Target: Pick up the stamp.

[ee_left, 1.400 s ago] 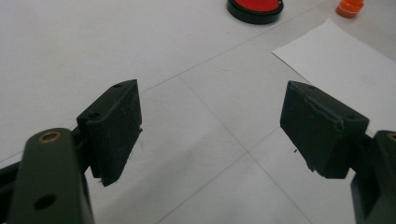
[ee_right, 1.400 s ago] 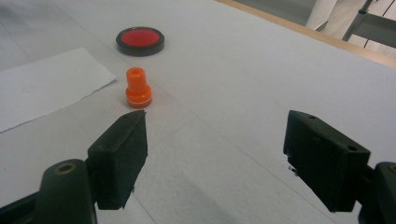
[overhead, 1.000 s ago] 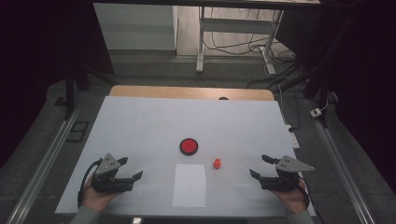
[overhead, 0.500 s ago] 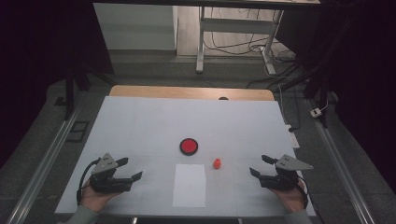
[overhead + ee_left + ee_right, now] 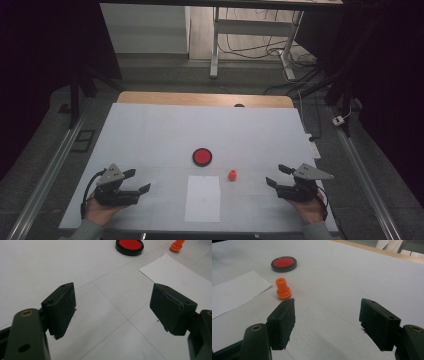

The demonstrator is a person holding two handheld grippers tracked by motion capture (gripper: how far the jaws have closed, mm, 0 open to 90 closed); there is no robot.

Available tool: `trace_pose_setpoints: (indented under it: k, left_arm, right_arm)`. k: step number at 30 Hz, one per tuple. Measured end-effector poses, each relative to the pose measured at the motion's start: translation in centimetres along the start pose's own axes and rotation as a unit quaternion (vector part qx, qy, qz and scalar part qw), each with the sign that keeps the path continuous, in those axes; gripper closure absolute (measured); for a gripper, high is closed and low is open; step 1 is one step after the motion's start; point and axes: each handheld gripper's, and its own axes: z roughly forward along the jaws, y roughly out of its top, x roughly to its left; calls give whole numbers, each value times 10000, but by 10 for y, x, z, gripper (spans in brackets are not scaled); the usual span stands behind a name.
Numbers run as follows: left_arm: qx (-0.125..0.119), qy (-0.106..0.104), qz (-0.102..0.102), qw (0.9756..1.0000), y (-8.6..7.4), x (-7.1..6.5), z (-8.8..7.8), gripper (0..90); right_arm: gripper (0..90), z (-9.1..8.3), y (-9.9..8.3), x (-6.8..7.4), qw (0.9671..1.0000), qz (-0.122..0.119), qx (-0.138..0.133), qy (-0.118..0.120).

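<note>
Resting low at the bottom corners of the high view, the left gripper [image 5: 134, 182] and right gripper [image 5: 276, 176] both stand with jaws spread wide and empty. Nothing looks begun: the white paper sheet [image 5: 202, 198] lies bare at lower centre, the orange stamp [image 5: 232, 175] stands upright just beyond its upper right corner, and the red ink pad [image 5: 202, 156] sits farther up, apart from both. Stamping seems entirely ahead. Beyond, the pale table [image 5: 150, 130] ends at a wooden edge, with desk legs and cables in the dim upper frame.

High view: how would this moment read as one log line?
left tongs: open, empty | right tongs: open, empty | orange stamp: upright beside paper | red ink pad: untouched
</note>
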Motion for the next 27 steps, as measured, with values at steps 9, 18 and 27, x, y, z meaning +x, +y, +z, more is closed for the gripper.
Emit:
trace_pose_setpoints:
  k: [9, 18, 27]
  left_arm:
    - [-15, 19, 78, 10000, 2, -7, 2, 219]
    - [43, 134, 139, 9998, 8, -11, 4, 230]
    - [61, 156, 115, 9998, 4, -8, 1, 234]
  right_arm:
    - [295, -2, 9, 9, 9998, -108, -112, 137]
    - [314, 6, 24, 12, 9991, -192, -138, 364]
    - [321, 21, 35, 25, 9976, -385, 137, 555]
